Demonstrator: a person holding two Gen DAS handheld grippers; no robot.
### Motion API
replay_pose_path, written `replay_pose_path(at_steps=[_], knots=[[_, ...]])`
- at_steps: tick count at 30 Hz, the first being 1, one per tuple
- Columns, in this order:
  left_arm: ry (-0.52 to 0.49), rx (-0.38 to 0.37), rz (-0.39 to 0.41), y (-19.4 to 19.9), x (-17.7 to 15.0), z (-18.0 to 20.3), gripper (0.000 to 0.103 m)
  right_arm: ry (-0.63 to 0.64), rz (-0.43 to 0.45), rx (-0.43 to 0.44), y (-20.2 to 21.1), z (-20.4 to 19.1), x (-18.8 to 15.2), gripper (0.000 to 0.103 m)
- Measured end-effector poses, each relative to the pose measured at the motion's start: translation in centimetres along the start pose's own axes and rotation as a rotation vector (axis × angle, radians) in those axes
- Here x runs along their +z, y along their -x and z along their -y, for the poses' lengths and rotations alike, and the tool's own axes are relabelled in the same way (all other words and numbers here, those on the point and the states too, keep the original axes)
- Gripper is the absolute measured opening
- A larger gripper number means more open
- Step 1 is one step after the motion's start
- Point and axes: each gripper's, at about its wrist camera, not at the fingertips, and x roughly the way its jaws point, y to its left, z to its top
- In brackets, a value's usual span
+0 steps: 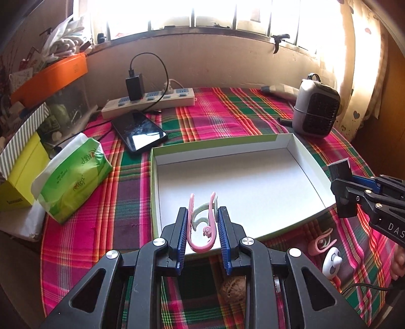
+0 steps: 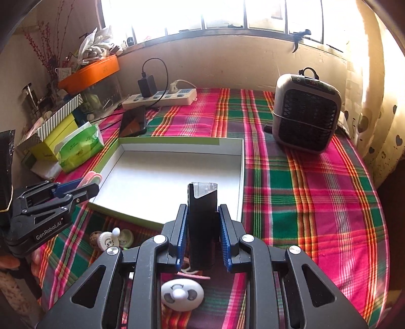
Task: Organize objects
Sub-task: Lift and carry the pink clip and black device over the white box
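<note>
Over the near edge of the white box (image 1: 291, 144), the left claw (image 1: 202, 235) clamps a pink clip (image 1: 201, 227) and the right claw (image 2: 202, 235) pinches a black block (image 2: 202, 225), both seemingly poised for dropping inside.

Sunlit barred window (image 1: 202, 15) above plaid-covered table (image 1: 227, 111)
</note>
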Motion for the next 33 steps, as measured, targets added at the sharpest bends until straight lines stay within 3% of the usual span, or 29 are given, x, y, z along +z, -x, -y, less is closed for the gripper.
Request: replay_pose_path(at_steps=[20,33], knots=[[0.013,0.017,-0.089,-7.3,4.6,-1.1,0.021,0.005,-0.173,-0.001,-8.9,0.6,5.3,0.025],[0.013,0.043,-0.137,-9.5,5.0,-1.3,0.021,-0.005,-0.208,-0.034,-10.8,1.0,6.0,0.025]])
